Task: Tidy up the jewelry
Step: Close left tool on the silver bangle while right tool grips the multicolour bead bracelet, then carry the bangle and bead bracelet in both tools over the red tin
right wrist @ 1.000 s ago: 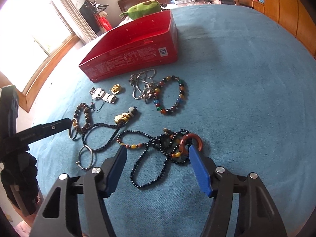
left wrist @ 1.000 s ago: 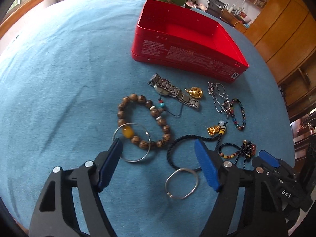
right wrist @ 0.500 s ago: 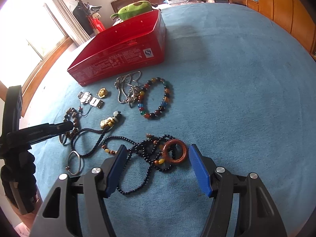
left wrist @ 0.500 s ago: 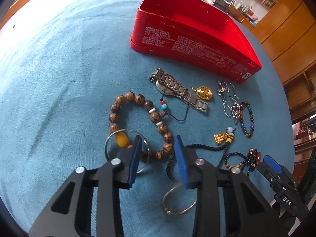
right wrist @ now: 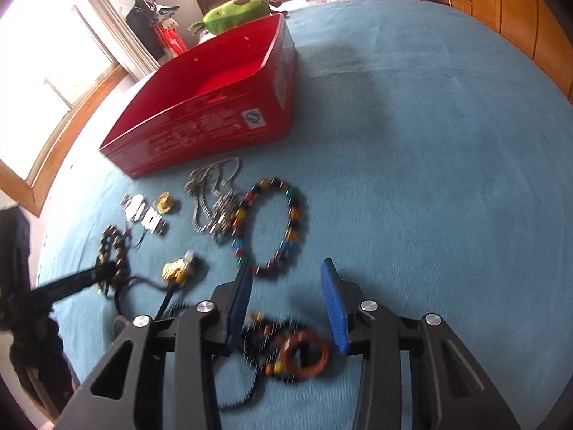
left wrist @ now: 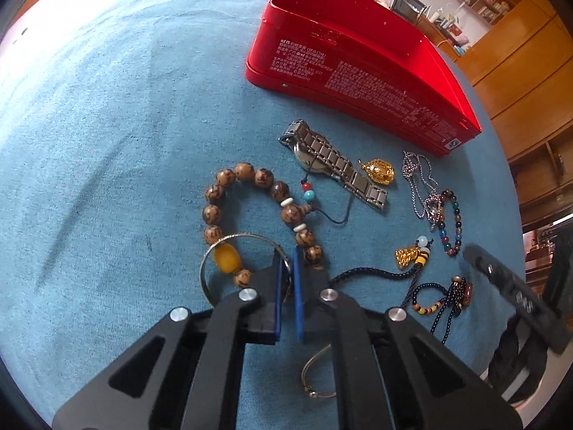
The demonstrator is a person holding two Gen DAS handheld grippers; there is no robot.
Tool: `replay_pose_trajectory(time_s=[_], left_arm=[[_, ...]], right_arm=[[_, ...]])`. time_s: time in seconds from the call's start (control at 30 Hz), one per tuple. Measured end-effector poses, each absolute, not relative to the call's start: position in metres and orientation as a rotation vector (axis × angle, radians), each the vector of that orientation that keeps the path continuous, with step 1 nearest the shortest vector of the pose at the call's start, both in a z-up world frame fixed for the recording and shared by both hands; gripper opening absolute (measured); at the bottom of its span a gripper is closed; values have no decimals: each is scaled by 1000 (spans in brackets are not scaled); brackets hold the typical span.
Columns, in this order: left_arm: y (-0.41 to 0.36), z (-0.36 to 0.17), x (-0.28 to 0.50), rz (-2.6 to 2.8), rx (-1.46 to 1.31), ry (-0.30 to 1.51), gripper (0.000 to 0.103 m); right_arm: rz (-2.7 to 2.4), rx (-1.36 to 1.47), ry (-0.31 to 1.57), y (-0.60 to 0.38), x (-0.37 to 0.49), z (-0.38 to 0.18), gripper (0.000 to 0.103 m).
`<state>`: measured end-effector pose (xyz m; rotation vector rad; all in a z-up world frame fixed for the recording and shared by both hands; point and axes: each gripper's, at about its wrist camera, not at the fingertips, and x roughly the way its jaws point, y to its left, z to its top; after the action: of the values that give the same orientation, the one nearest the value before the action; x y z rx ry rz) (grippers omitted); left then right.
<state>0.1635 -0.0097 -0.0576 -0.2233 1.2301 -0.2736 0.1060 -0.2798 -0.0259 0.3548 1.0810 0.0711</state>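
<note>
My left gripper (left wrist: pixel 286 261) is shut on the thin silver bangle (left wrist: pixel 229 239), which lies over the brown wooden bead bracelet (left wrist: pixel 247 172) on the blue cloth. My right gripper (right wrist: pixel 286 279) is open above the black bead necklace with a brown-red ring (right wrist: pixel 304 353). An open red tin box (left wrist: pixel 358 61) stands beyond the jewelry and also shows in the right wrist view (right wrist: pixel 215 107). A metal watch (left wrist: pixel 333 163), a gold pendant (left wrist: pixel 378 172), a silver chain (left wrist: pixel 419 186) and a multicolour bead bracelet (right wrist: pixel 272 229) lie in front of the box.
A second silver bangle (left wrist: pixel 315 376) lies under my left gripper. A gold charm on a black cord (left wrist: pixel 408 256) lies right of it. A green plush toy (right wrist: pixel 236 12) sits behind the box. Wooden cabinets (left wrist: pixel 519 53) stand at the right.
My left gripper moved forward and closed from wide open onto the silver bangle. My right gripper moved forward over the black necklace and narrowed a little.
</note>
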Motion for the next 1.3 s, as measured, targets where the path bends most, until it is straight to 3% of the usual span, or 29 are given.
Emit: replay_pose_trajectory(time_s=[0.27,0.33,0.4,0.77,1.3], left_arm=[[-5,-59,166,-285,-235,1230,4],[-5,-58,166,-288,-236,1230,4],[-3,-57,165,-290,-238,1230,4],[14,-25,145,-328,-262,1141,3],[3,31,143,-369,-223,1009,3]], right_arm=[[98,326,1095,-279,140,-33,39],[79,252,1097,-273,140,-33,31],[91,233,1109,-272,141,-34,8],[321,434,1108,-281,118,-23,8],[418,414,944,-286,109,60,7]])
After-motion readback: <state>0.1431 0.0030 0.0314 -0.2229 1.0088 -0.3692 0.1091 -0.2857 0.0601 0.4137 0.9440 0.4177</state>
